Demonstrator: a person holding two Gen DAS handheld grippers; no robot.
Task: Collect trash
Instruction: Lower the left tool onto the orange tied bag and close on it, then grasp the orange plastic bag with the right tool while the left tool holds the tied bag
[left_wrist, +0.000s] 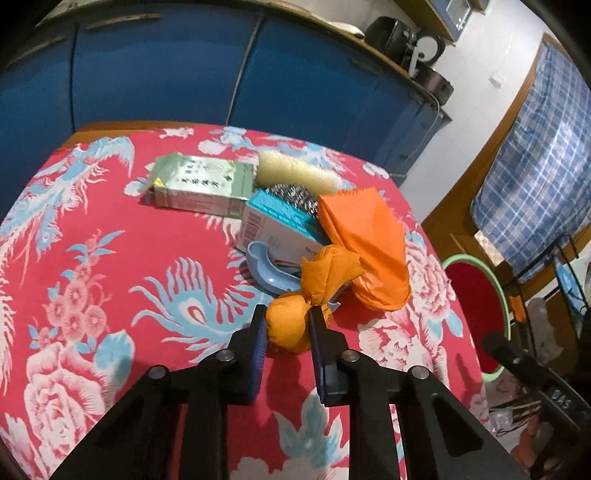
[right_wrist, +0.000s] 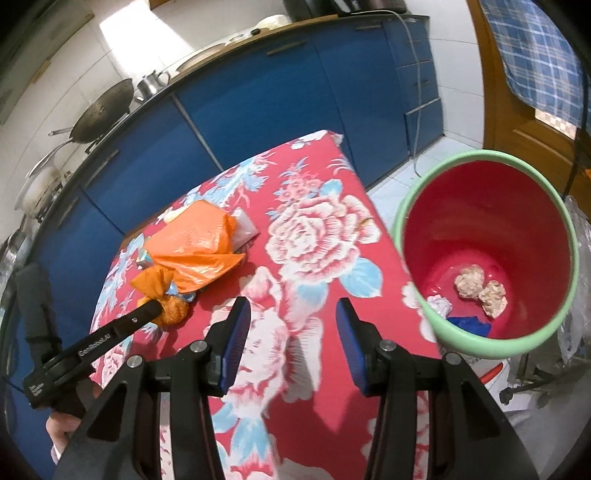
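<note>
A small knotted orange bundle (left_wrist: 290, 325) lies on the red floral tablecloth (left_wrist: 147, 258), and my left gripper (left_wrist: 286, 314) is shut on it, both pads pressing its sides. In the right wrist view the same bundle (right_wrist: 173, 310) shows at the left with one left finger (right_wrist: 144, 315) against it. A larger orange plastic bag (left_wrist: 364, 251) (right_wrist: 195, 243) lies just behind. My right gripper (right_wrist: 291, 306) hangs open above the cloth with nothing between its fingers. A red bin with a green rim (right_wrist: 480, 157) (left_wrist: 474, 260) stands off the table's right edge, holding crumpled lumps (right_wrist: 476, 288).
Behind the bundle lie a blue plastic piece (left_wrist: 266, 269), a teal and white box (left_wrist: 273, 221), a steel scourer (left_wrist: 295, 195), a yellow sponge (left_wrist: 295, 171) and a green box (left_wrist: 199, 184). Blue cabinets (right_wrist: 258, 103) run along the far side.
</note>
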